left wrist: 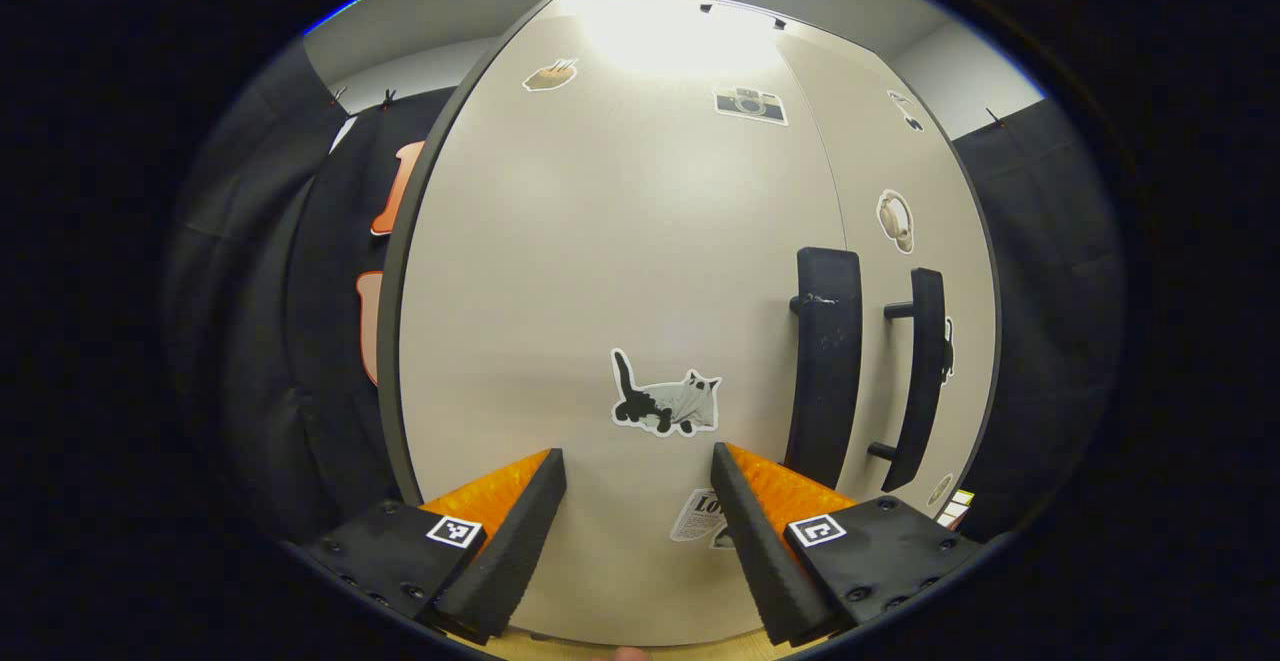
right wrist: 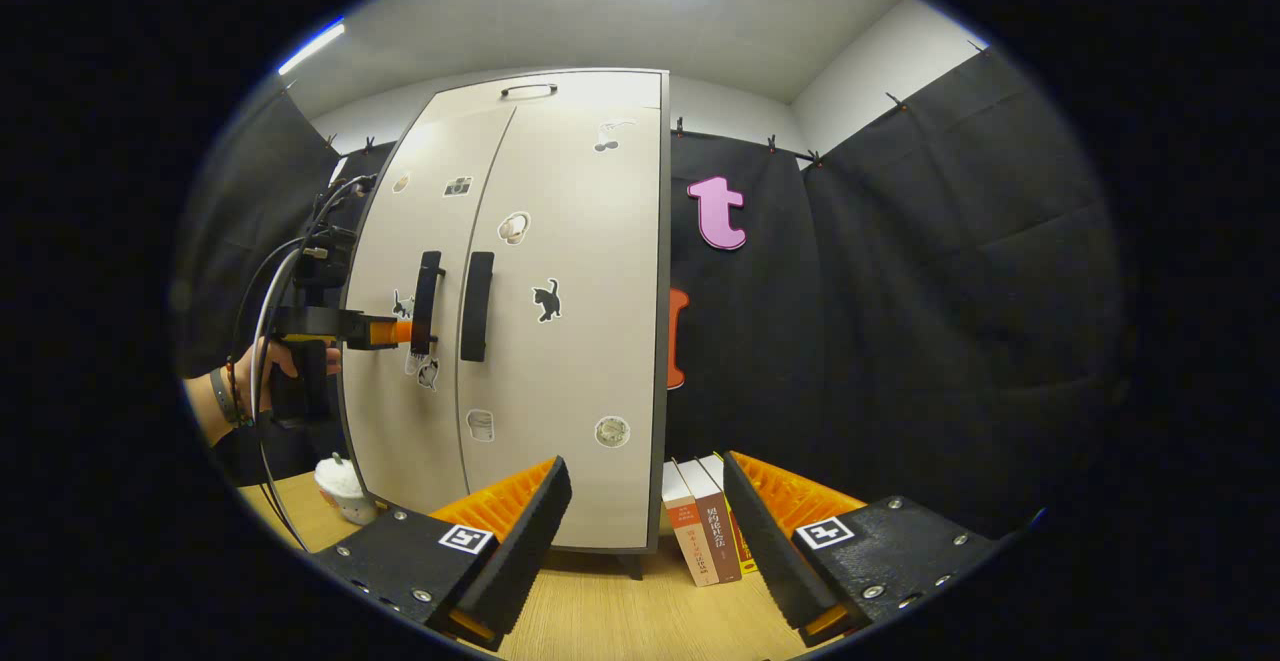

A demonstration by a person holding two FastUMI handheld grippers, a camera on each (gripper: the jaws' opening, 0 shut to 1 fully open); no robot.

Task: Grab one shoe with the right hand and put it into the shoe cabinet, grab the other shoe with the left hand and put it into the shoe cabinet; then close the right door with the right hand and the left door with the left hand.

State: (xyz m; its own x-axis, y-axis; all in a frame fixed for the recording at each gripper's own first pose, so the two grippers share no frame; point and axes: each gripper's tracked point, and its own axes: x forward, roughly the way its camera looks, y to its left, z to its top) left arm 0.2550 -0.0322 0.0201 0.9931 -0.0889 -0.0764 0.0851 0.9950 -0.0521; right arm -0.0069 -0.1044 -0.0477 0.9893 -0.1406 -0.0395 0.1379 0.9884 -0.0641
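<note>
Evidently the shoe cabinet (right wrist: 520, 311) stands with both doors flush, so by my judgement the shoes are already inside, hidden behind the panels, and the task sits at its last step. Ahead of the right tool (right wrist: 645, 531), well apart from it, the cabinet rests on the wooden table (right wrist: 620, 611); the right door (right wrist: 570, 341) lies nearer that tool's line of sight and the left door (right wrist: 400, 271) beyond it. The left tool (left wrist: 640, 521) faces the left door (left wrist: 600, 271) squarely and close, its fingers spread wide with nothing between them, the panel directly ahead of the tips; whether the tips touch the panel I cannot tell. That open, square-on pose suits pushing a door flat rather than gripping it, which is likely why it is held so. From the right gripper view, the left tool (right wrist: 395, 331) reaches the door beside the left handle (right wrist: 428, 301), a hand (right wrist: 265, 366) gripping its body behind. The right tool hangs back with its fingers also spread and empty, probably because its door is done. To the right of the left tool's tips stand the two dark handles, left handle (left wrist: 825, 361) nearer and right handle (left wrist: 922, 371) past it. A few books (right wrist: 705, 531) lean against the cabinet's foot, just ahead of the right tool, and a small white object (right wrist: 343, 489) sits by the cabinet's far corner.
</note>
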